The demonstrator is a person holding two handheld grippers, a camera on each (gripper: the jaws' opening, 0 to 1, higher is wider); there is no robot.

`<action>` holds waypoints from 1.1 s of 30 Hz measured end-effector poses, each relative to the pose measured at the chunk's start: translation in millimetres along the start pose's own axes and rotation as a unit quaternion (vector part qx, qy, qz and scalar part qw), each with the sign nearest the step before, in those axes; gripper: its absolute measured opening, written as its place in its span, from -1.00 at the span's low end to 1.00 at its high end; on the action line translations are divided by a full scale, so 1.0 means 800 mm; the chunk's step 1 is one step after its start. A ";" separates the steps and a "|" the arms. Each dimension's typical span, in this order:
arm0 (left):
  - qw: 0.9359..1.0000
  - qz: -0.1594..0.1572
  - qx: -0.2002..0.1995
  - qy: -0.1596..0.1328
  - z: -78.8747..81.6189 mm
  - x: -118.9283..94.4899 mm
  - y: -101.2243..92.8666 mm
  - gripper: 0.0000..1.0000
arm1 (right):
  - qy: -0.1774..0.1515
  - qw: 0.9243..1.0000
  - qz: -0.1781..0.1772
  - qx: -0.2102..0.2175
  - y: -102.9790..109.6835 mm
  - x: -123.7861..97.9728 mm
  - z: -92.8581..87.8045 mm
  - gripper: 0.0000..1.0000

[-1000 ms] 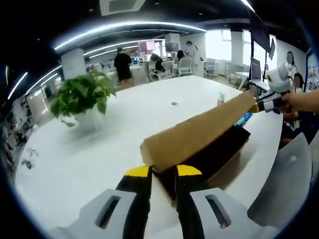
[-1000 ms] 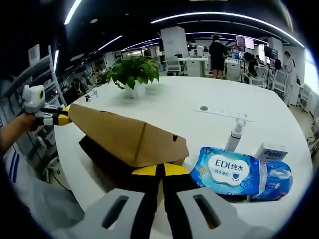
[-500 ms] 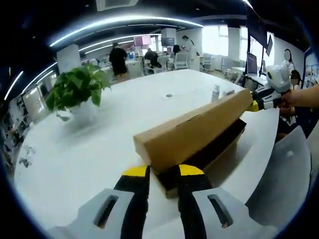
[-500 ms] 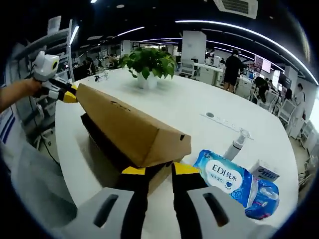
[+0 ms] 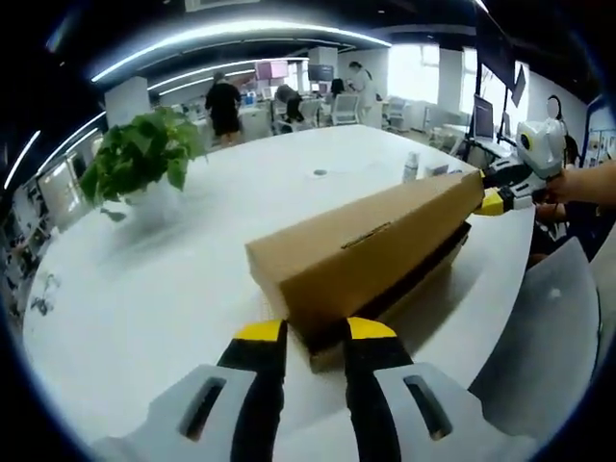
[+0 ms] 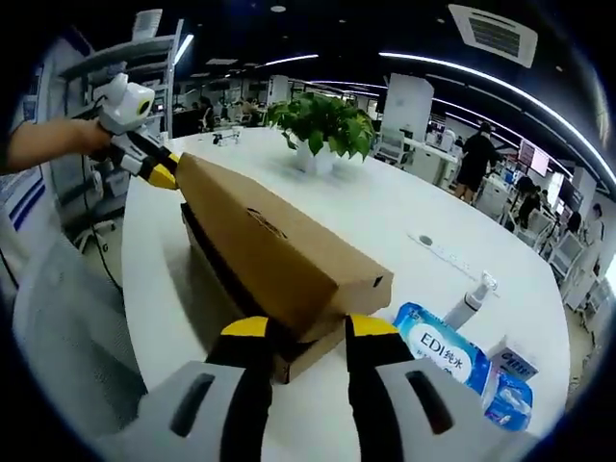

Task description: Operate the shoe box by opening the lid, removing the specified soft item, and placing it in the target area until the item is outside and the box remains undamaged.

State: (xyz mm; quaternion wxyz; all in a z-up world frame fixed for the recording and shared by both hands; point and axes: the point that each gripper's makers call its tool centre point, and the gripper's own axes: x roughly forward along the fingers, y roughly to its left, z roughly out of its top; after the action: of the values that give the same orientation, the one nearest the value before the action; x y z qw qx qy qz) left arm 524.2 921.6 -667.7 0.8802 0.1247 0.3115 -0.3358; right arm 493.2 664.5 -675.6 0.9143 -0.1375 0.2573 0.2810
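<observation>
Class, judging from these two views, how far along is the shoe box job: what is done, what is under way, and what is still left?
Done: nothing finished yet. The lid sits tilted over the shoe box, a dark gap showing beneath it. In hand: the left hand-held gripper and right hand-held gripper each hold one end of the lid. Left: taking the lid fully off, removing the soft item, which is hidden inside, and setting it on the white table.

The shoe box (image 5: 380,279) was plain brown cardboard, long and narrow, and sat on the white desk (image 5: 183,279) close to its edge. Its lid (image 5: 361,245) was raised off the base and tilted, so a dark gap showed between the two along the near side. In the right gripper view the lid (image 6: 274,245) slanted across the box (image 6: 308,351), with a small slot in its end face.
</observation>
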 end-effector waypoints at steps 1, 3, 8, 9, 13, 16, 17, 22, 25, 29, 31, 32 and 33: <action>1.000 0.000 0.002 0.002 -0.002 0.001 0.000 -0.57 | 0.000 1.000 0.002 0.005 0.000 0.001 -0.001 -0.44; 1.000 -0.002 0.003 0.005 -0.005 0.002 -0.001 -0.56 | 0.001 1.000 0.009 0.015 0.002 0.001 -0.003 -0.42; 1.000 -0.007 0.000 0.011 -0.013 0.006 -0.002 -0.53 | 0.010 1.000 0.021 0.019 0.009 0.004 -0.009 -0.39; 1.000 -0.010 -0.002 0.013 -0.015 0.007 -0.003 -0.52 | 0.012 0.999 0.024 0.020 0.010 0.005 -0.011 -0.37; 0.999 -0.024 -0.008 0.027 -0.026 0.013 -0.008 -0.48 | 0.022 0.999 0.039 0.022 0.015 0.008 -0.019 -0.31; 0.999 -0.032 -0.008 0.036 -0.034 0.017 -0.009 -0.47 | 0.028 0.998 0.054 0.032 0.020 0.011 -0.027 -0.25; 0.998 -0.036 -0.009 0.041 -0.037 0.018 -0.010 -0.47 | 0.030 0.997 0.056 0.031 0.021 0.013 -0.029 -0.25; 0.998 -0.038 -0.008 0.051 -0.046 0.025 -0.012 -0.47 | 0.041 0.997 0.056 0.033 0.023 0.019 -0.038 -0.26; 0.998 -0.036 -0.005 0.056 -0.049 0.028 -0.012 -0.46 | 0.044 0.997 0.053 0.034 0.022 0.021 -0.041 -0.29; 0.997 -0.036 -0.003 0.064 -0.055 0.034 -0.012 -0.46 | 0.048 0.997 0.051 0.040 0.022 0.024 -0.045 -0.31; 0.997 -0.036 -0.008 0.066 -0.057 0.036 -0.011 -0.46 | 0.049 0.996 0.051 0.052 0.021 0.026 -0.047 -0.31; 0.997 -0.036 -0.010 0.066 -0.058 0.036 -0.011 -0.45 | 0.050 0.996 0.052 0.056 0.022 0.027 -0.047 -0.31; 0.997 -0.036 -0.013 0.065 -0.059 0.037 -0.011 -0.45 | 0.051 0.996 0.052 0.059 0.021 0.027 -0.048 -0.31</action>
State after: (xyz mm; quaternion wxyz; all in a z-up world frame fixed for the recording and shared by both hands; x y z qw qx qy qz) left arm 513.9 920.1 -723.1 0.8467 0.1238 0.3769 -0.3546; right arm 483.7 672.7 -721.3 0.8908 -0.0841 0.3261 0.3051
